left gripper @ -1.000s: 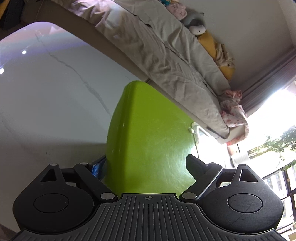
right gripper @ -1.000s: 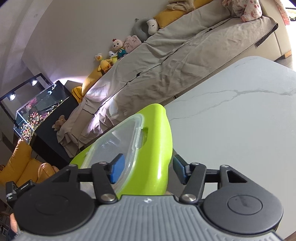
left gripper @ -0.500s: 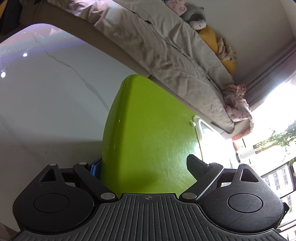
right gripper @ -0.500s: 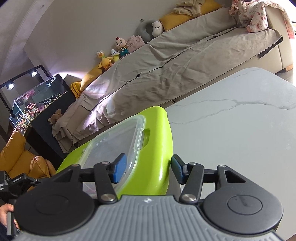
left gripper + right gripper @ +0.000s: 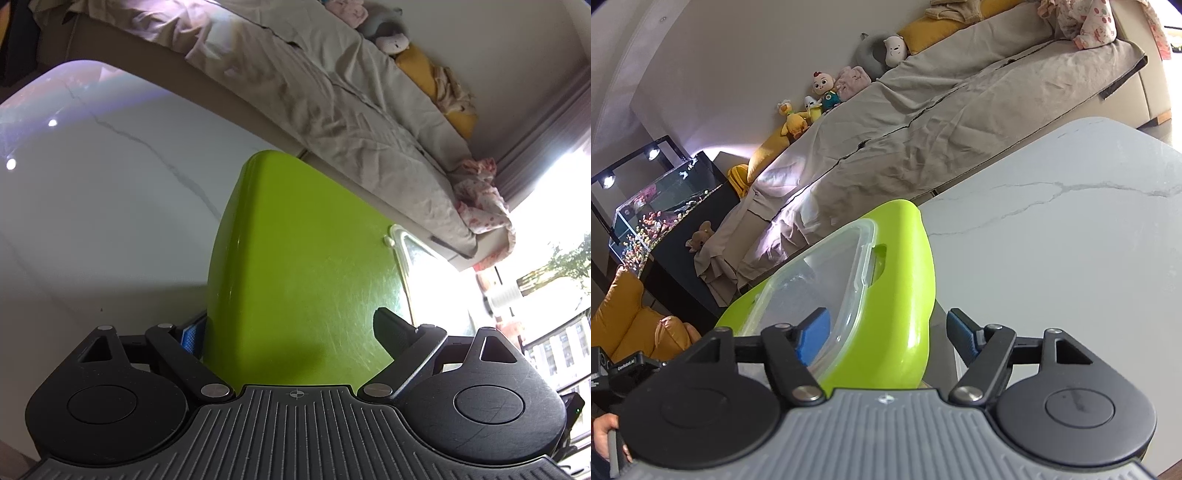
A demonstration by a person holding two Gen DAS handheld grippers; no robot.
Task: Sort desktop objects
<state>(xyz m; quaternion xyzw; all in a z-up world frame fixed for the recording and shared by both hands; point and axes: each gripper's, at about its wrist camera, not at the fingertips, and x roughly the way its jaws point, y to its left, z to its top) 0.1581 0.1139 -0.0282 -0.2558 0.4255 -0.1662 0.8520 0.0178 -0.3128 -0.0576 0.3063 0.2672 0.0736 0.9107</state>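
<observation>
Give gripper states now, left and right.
Left gripper: jaws straddle the green tray; contact cannot be told.
Right gripper: open, jaws astride the green tray's wall, right finger clear.

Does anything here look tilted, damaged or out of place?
Yes. The lime-green plastic tray is held tilted between both grippers, and the clear plastic lidded box leans inside it. Fine scratches mark the tray's underside.

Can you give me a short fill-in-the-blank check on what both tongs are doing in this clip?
1. Both tongs straddle a bin whose colour is ____.
2. Inside the bin sits a clear plastic ____.
3. The tabletop is white with grey veins, like ____.
4. Along the sofa back stands a row of plush ____.

Missing words: green; container; marble; toys
</observation>
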